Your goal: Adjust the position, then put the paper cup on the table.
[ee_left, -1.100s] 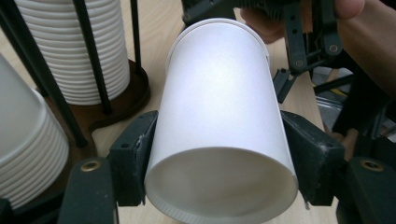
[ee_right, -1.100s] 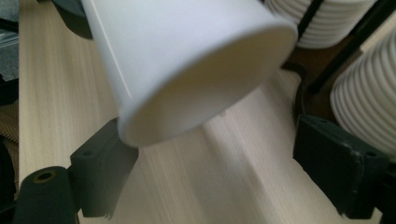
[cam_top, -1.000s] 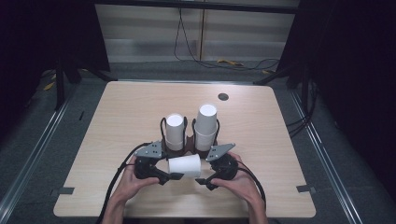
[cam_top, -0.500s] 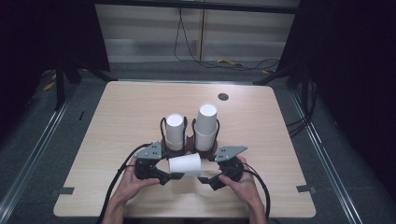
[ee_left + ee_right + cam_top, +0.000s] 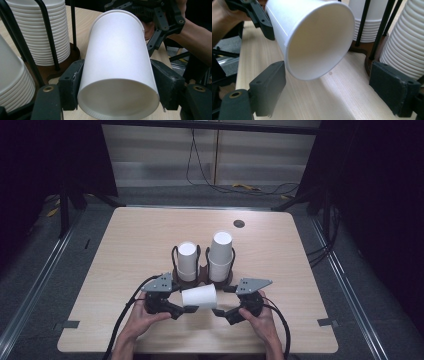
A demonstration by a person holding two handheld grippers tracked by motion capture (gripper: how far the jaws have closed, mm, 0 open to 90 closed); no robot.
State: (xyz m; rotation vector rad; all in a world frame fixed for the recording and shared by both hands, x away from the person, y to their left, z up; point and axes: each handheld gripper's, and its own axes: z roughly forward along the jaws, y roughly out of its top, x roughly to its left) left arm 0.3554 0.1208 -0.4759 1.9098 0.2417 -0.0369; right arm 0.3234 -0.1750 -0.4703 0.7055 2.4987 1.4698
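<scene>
A white paper cup (image 5: 199, 296) lies on its side above the table's near edge, between my two grippers. My left gripper (image 5: 182, 302) is shut on its base end; both pads (image 5: 73, 82) press the cup (image 5: 117, 57) walls. My right gripper (image 5: 222, 302) faces the cup's open mouth (image 5: 317, 42). Its jaws have just been opening and now stand wide, with the rim just ahead of and above the pads (image 5: 270, 86) and untouched. In the right gripper view, my right gripper (image 5: 337, 85) has bare table between its jaws.
A black wire rack on a dark wooden base (image 5: 202, 277) stands just behind the cup. It holds a shorter cup stack (image 5: 187, 260) and a taller one (image 5: 220, 251). A dark round spot (image 5: 239, 223) marks the table (image 5: 125, 245) at the far right.
My right gripper has shifted a little to the right, away from the cup's mouth. The left gripper and the cup have stayed where they were.
</scene>
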